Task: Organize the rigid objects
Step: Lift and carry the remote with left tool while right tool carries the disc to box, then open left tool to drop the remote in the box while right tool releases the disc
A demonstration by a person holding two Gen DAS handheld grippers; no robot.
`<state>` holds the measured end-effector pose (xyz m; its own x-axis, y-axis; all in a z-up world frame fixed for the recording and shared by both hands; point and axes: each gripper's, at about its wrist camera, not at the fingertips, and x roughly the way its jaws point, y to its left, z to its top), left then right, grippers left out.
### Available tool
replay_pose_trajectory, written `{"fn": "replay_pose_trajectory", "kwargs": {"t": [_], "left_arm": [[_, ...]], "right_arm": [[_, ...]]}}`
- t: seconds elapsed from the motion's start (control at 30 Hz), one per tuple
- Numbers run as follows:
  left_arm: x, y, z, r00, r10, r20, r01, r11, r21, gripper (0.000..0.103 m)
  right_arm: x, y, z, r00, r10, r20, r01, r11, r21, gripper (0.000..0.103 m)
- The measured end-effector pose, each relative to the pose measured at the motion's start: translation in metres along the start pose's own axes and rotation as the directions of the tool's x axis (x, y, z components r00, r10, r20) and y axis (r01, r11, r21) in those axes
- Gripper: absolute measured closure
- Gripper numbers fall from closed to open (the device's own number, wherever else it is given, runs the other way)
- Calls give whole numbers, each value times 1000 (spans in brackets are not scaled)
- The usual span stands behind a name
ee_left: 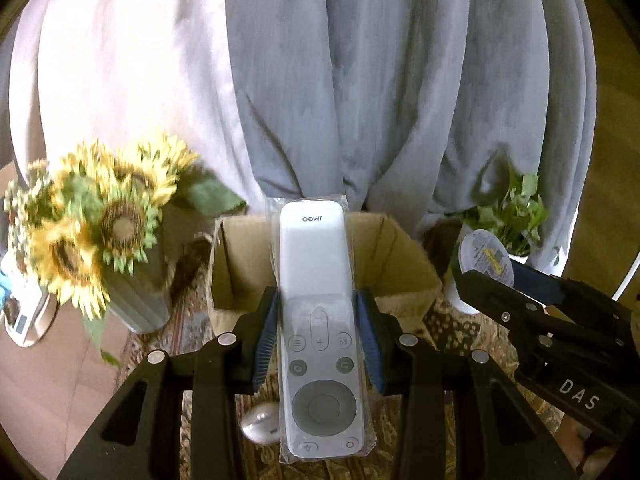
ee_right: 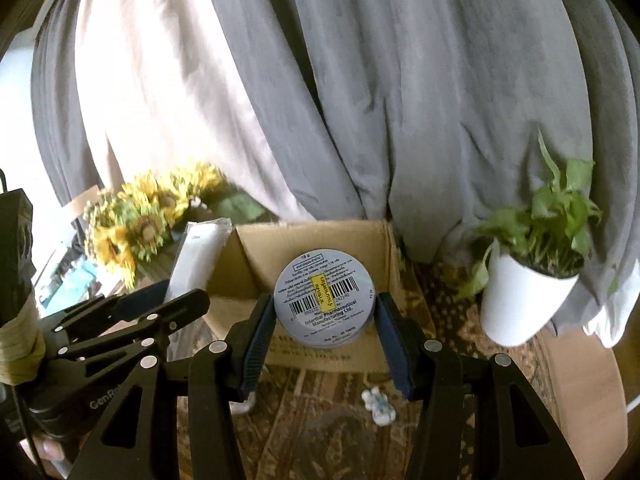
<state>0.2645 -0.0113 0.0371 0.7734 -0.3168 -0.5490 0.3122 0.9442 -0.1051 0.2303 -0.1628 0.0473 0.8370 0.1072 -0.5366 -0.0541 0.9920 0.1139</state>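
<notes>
My left gripper (ee_left: 318, 320) is shut on a white JMGO remote in a clear plastic sleeve (ee_left: 316, 320), held in front of and above an open cardboard box (ee_left: 400, 264). My right gripper (ee_right: 326, 312) is shut on a round grey tin with a barcode label (ee_right: 324, 300), held over the same box (ee_right: 248, 256). In the left wrist view the right gripper (ee_left: 492, 276) and the tin (ee_left: 486, 258) show at the right. In the right wrist view the left gripper (ee_right: 176, 292) and the remote (ee_right: 200, 256) show at the left.
A vase of sunflowers (ee_left: 92, 232) stands left of the box. A potted green plant in a white pot (ee_right: 528, 300) stands right of it. A small silver oval object (ee_left: 262, 424) and a small white-blue figure (ee_right: 378, 406) lie on the patterned rug (ee_right: 320, 420). Grey curtains (ee_left: 380, 80) hang behind.
</notes>
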Motion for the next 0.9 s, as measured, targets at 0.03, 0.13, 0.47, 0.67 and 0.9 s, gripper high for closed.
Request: {"fn": "replay_pose_trajectory", "kwargs": {"t": [0.03, 0.13, 0.47, 0.67, 0.9], "left_arm": [[1, 1, 3, 1000, -3, 4, 3, 1000, 3, 65], [4, 1, 15, 1000, -4, 14, 4, 1000, 26, 65], [28, 8, 48, 1000, -5, 4, 5, 997, 78, 65], [47, 12, 64, 1000, -26, -13, 27, 996, 88, 65], [82, 16, 72, 998, -18, -53, 24, 992, 125, 65]], "right_arm": [[1, 0, 4, 1000, 4, 5, -4, 1000, 1, 51], [6, -1, 15, 1000, 18, 15, -18, 1000, 5, 51], [28, -3, 44, 999, 36, 16, -36, 999, 1, 51], [49, -7, 57, 999, 49, -14, -48, 999, 21, 51], [78, -14, 68, 997, 49, -61, -47, 998, 33, 51]]}}
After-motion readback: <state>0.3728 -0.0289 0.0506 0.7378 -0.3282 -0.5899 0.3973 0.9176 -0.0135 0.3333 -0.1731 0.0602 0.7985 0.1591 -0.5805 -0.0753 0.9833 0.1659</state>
